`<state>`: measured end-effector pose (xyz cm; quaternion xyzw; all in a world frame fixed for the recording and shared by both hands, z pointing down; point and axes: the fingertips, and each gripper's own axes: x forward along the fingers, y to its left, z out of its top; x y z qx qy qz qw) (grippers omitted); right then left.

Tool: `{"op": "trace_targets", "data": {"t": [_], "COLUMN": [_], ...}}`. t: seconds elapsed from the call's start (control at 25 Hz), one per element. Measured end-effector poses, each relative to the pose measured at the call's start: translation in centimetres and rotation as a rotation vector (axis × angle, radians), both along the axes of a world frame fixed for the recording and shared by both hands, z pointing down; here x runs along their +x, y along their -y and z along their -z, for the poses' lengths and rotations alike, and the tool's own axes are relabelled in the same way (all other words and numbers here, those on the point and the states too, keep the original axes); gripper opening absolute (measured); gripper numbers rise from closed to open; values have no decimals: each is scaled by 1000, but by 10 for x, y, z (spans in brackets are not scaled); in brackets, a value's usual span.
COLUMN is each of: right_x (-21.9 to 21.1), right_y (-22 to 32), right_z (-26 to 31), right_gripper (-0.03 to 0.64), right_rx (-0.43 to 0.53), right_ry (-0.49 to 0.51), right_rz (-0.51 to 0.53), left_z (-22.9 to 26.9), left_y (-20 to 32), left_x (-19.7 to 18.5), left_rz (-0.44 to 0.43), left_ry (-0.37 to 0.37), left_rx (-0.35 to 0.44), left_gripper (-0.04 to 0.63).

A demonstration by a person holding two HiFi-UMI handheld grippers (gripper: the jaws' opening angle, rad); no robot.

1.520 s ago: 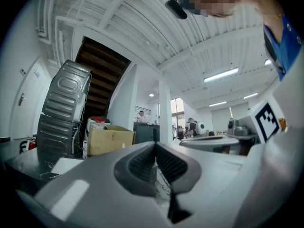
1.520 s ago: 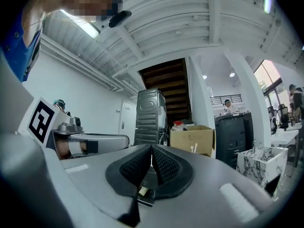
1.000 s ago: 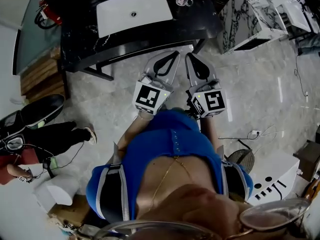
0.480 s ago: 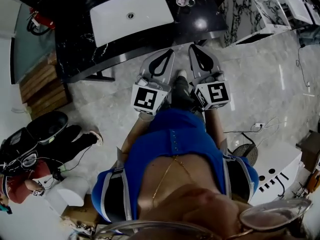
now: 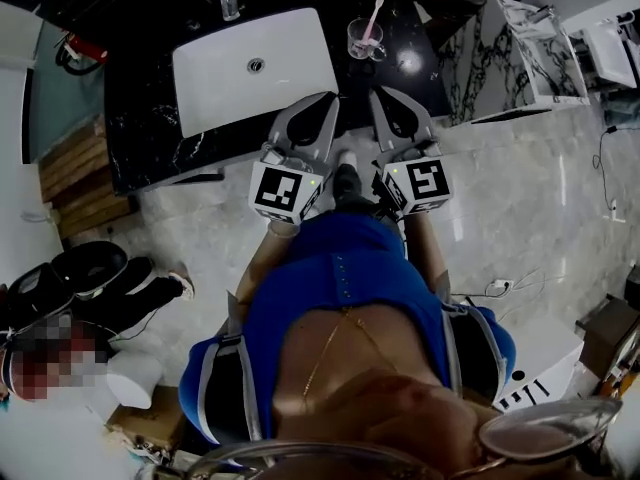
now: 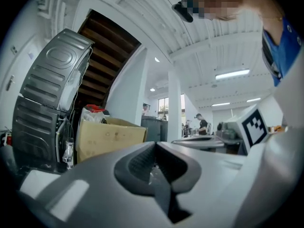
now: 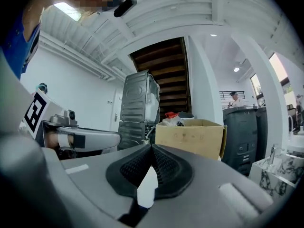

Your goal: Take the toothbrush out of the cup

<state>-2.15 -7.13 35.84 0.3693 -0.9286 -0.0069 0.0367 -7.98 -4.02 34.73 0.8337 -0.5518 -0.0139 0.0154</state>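
Observation:
A clear glass cup [image 5: 364, 40] stands on the black counter [image 5: 150, 118] just right of the white sink [image 5: 255, 66]. A pink toothbrush [image 5: 372, 18] leans upright inside it. My left gripper [image 5: 330, 98] and right gripper [image 5: 378, 94] are side by side near the counter's front edge, both pointing toward the counter, both shut with nothing between the jaws. The right gripper's tips are a little short of the cup. In the left gripper view the left gripper [image 6: 153, 145] shows its tips touching; the right gripper [image 7: 151, 147] looks the same in the right gripper view. Neither gripper view shows the cup.
A faucet [image 5: 228, 3] rises behind the sink. A marble-patterned white cabinet [image 5: 505, 58] stands right of the counter. Wooden planks [image 5: 75, 173] lie at the left. A seated person [image 5: 90, 298] is on the floor at lower left. A cardboard box [image 7: 190, 136] and a metal appliance [image 7: 137, 108] are seen beyond.
The view has moved forward toward the counter: sink and cup now sit closer and lower in the head view. Both grippers have come up to the counter's front edge, still shut.

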Motion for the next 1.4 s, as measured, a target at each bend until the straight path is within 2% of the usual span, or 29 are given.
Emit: {"op": "trace_targets", "data": {"t": [0.16, 0.36, 0.68, 0.8, 1.04, 1.24, 1.4], "right_x": [3, 14, 18, 12, 0, -15, -23], "right_y": [48, 97, 141, 147, 155, 166, 178], "right_z": [3, -15, -54, -68, -109, -130, -135], "right_gripper": [3, 3, 12, 37, 144, 144, 93], "right_rx": [3, -4, -60, -90, -168, -165, -139], "right_ry": [8, -28, -95, -104, -191, -264, -272], "right_rz": [39, 67, 124, 146, 134, 99, 61], "left_z": [1, -8, -23, -26, -35, -47, -61], "left_y": [47, 100, 140, 154, 180, 202, 213], "left_x": [6, 10, -4, -14, -28, -39, -43], "left_rz": [35, 81, 172, 185, 136, 88, 52], "left_ry": [15, 16, 24, 28, 27, 24, 21], "left_rx": [-13, -26, -60, -66, -90, -122, -156], "left_gripper": [2, 2, 2, 2, 2, 2, 2]}}
